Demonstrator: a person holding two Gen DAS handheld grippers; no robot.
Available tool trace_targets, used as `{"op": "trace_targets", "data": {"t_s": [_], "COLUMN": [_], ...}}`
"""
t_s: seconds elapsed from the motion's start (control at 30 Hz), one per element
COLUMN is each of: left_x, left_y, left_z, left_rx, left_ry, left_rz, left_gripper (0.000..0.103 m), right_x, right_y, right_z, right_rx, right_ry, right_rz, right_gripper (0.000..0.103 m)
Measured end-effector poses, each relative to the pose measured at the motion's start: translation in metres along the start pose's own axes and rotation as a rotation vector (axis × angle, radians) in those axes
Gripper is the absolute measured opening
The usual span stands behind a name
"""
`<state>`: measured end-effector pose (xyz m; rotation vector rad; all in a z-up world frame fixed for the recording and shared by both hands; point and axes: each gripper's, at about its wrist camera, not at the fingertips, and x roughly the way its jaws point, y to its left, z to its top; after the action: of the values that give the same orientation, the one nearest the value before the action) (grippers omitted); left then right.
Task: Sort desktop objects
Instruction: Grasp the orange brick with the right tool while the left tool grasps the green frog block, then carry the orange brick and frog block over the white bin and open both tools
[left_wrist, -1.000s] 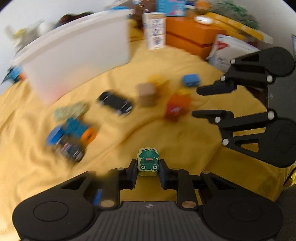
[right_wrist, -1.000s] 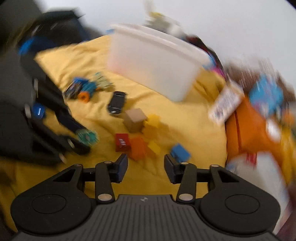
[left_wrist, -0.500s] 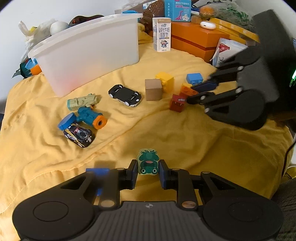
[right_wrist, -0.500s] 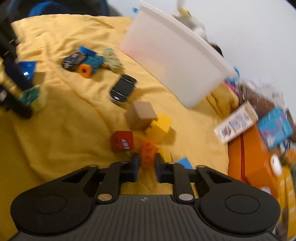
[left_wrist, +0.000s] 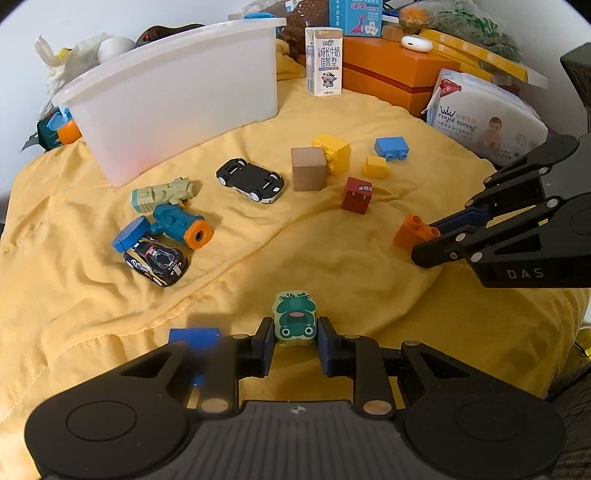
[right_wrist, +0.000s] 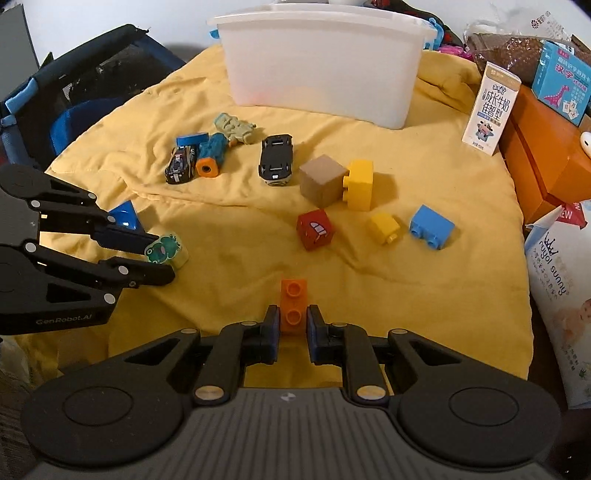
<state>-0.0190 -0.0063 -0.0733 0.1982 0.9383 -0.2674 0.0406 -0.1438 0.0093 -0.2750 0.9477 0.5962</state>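
My left gripper (left_wrist: 293, 338) is shut on a green frog block (left_wrist: 294, 319), held over the yellow cloth; the same frog block (right_wrist: 164, 249) shows between its fingers in the right wrist view. My right gripper (right_wrist: 293, 325) is shut on an orange stud brick (right_wrist: 294, 306), also seen as the orange brick (left_wrist: 412, 230) at the right gripper's tips in the left wrist view. On the cloth lie a red cube (right_wrist: 315, 229), a brown cube (right_wrist: 322, 180), two yellow bricks (right_wrist: 358, 184), a blue brick (right_wrist: 431, 226) and toy cars (right_wrist: 276, 162).
A large white bin (right_wrist: 323, 59) stands at the back of the yellow cloth (right_wrist: 240, 229). A milk carton (right_wrist: 491, 109), orange boxes (right_wrist: 543, 155) and a diaper pack (right_wrist: 561, 288) line the right side. A dark bag (right_wrist: 85, 88) sits at the left.
My right gripper closed on the orange brick and drew it away from the red and yellow blocks toward the near side. The left gripper kept hold of the frog block.
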Motion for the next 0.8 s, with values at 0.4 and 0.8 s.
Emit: {"op": "trace_targets", "data": {"t_s": [0.4, 0.8], "left_x": [-0.019, -0.072], "left_y": [0.007, 0.060], "left_z": [0.010, 0.072], "left_rx": [0.006, -0.138], "left_ry": [-0.059, -0.274], "left_rz": [-0.025, 0.083], "left_gripper": [0.027, 0.027], "right_x": [0.003, -0.044], "right_y": [-0.002, -0.013], "right_z": [-0.002, 0.050], "right_rx": [-0.007, 0.015], "right_ry": [-0.009, -0.212], "right_rz": [-0.016, -0.027], "right_gripper": [0.017, 0.017]}}
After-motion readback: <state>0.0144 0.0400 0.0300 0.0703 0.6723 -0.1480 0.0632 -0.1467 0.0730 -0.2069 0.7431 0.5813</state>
